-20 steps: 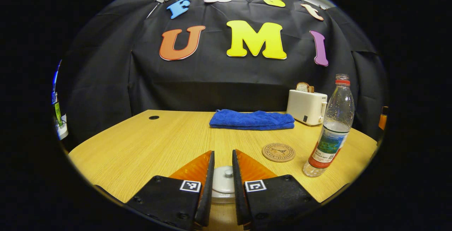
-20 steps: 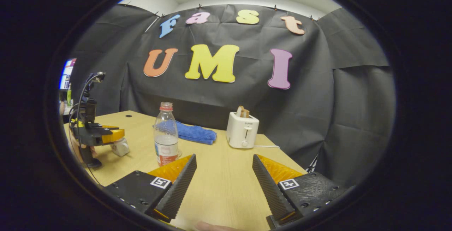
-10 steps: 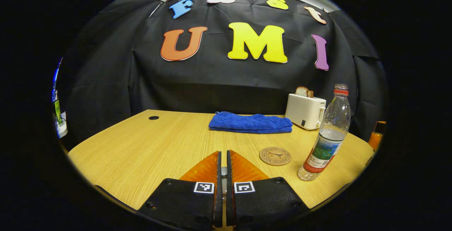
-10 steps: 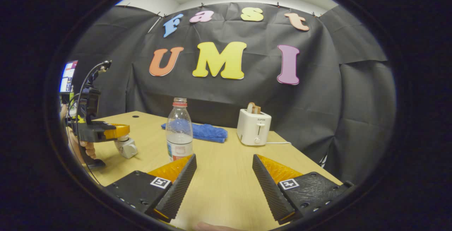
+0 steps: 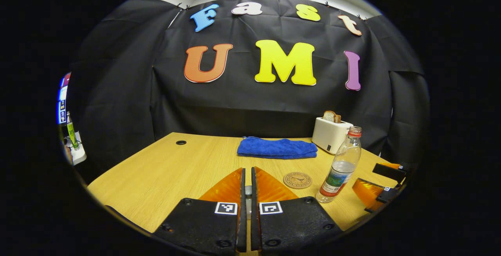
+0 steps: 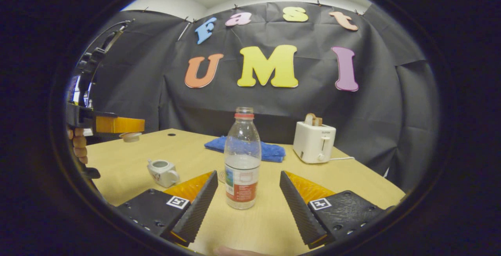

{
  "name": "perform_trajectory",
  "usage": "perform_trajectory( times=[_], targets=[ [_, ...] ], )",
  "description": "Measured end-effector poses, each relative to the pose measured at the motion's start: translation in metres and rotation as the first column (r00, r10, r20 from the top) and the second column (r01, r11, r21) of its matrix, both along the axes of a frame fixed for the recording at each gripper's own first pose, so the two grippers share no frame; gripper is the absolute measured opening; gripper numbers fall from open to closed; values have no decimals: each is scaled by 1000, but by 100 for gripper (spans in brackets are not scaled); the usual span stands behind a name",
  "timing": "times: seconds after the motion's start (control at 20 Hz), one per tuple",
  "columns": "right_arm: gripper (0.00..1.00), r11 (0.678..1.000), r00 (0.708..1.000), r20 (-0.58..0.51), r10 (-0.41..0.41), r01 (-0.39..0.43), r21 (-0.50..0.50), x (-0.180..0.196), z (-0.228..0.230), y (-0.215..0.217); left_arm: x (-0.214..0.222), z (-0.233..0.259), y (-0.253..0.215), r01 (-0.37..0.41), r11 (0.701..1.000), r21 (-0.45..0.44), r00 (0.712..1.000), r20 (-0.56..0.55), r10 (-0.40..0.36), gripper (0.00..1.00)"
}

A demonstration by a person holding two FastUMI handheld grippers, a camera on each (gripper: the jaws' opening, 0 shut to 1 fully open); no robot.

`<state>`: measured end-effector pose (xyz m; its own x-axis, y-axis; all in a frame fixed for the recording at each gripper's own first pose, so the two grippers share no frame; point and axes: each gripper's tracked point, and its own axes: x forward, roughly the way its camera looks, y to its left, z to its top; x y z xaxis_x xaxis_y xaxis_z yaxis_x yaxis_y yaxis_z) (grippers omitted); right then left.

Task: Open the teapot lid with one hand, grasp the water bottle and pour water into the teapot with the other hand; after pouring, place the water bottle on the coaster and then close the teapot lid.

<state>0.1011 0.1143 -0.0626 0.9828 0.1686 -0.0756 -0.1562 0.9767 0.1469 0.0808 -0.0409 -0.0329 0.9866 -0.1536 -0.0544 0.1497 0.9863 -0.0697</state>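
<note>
In the right gripper view, the right gripper [image 6: 248, 193] is held wide apart over the near edge of the wooden table [image 6: 195, 150], with the water bottle [image 6: 242, 158] standing upright between its fingers and touched by neither. The bottle is uncapped and partly filled. To the left, the white teapot [image 6: 163, 172] is seen on the table with its mouth uncovered. Above it and farther left, the left gripper [image 6: 133, 125] is held raised by a hand [image 6: 78, 144], and the teapot lid [image 6: 130, 136] is pinched at its tip, clear of the table. In the left gripper view, the fingers of that gripper are nearly closed, with the lid's knob [image 5: 248, 190] caught between them. Just beyond the bottle the round coaster [image 5: 297, 180] lies flat on the table. Farther back, a folded blue towel [image 6: 270, 151] is laid, and to its right a white toaster [image 6: 314, 142] holding a bread slice [image 6: 312, 119] is set near the far edge.
</note>
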Motion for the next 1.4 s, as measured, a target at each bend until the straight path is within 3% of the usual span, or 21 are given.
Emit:
perform_trajectory(
  times=[0.3, 0.5, 0.65, 0.8, 1.05, 1.25, 1.4],
  targets=[
    [97, 1000, 997, -73, -20, 21, 11, 49, -17, 18, -13, 14, 26, 15, 997, -79, 1000, 0, -15, 6],
    [99, 998, 998, -24, -50, 49, -30, 67, -8, 19, -5, 5, 53, -38, 997, -61, 999, -22, 37, 6],
    [96, 996, 997, -7, -81, 81, -47, 70, -4, 18, -4, 1, 51, -28, 998, -58, 999, -29, 26, 7],
    [80, 992, 994, 7, -112, 112, -54, 65, 2, 13, -6, 3, 47, -11, 999, -51, 1000, -26, 10, 7],
    [76, 982, 992, 1, -129, 128, -142, 54, 11, 13, -15, 14, 46, 7, 1000, -17, 1000, 4, -7, 7],
    [76, 935, 986, 2, -170, 161, -317, 51, 14, 13, -15, 13, 62, -24, 999, 35, 1000, -4, 24, 7],
    [76, 855, 978, 33, -205, 195, -481, 54, 14, 19, -17, 16, 77, -57, 998, 36, 998, 5, 56, 6]
  ],
)
